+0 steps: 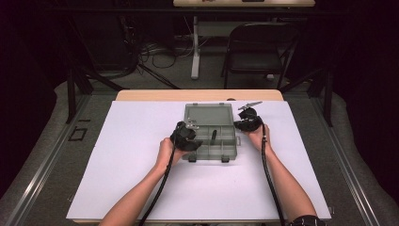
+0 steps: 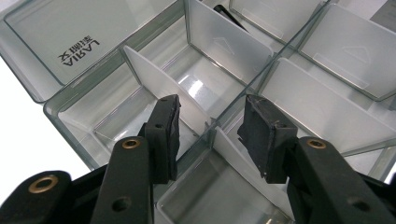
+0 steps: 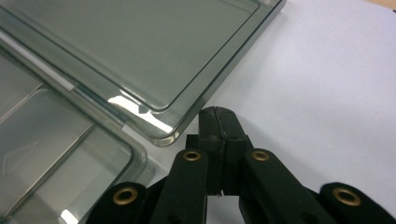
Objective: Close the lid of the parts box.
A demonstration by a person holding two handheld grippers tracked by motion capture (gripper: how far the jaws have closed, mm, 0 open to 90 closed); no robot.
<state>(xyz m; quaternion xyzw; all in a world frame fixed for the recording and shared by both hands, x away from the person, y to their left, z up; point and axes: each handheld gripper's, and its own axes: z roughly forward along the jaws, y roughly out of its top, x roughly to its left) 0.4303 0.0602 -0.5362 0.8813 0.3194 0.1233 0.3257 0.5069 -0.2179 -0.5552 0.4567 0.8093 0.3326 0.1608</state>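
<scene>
A clear grey compartment box (image 1: 229,147) lies open on the white sheet, its lid (image 1: 208,113) folded back flat. My left gripper (image 1: 192,137) hangs over the box's left side. In the left gripper view it (image 2: 212,130) stands open, its pads (image 2: 164,133) astride an inner wall (image 2: 233,100) and a translucent divider (image 2: 159,86), touching neither. My right gripper (image 1: 237,125) rests on the sheet at the box's right side. Its jaws (image 3: 218,126) are shut with nothing between them, just beside the lid's rounded corner (image 3: 161,135). A small black item (image 1: 214,135) lies in a middle compartment.
The white sheet (image 1: 141,155) covers a wooden table whose edge (image 1: 155,95) shows at the back. Beyond the table stand a black folding chair (image 1: 256,49), a white table leg (image 1: 195,47) and cables on the floor. Cables trail from both grippers along the forearms.
</scene>
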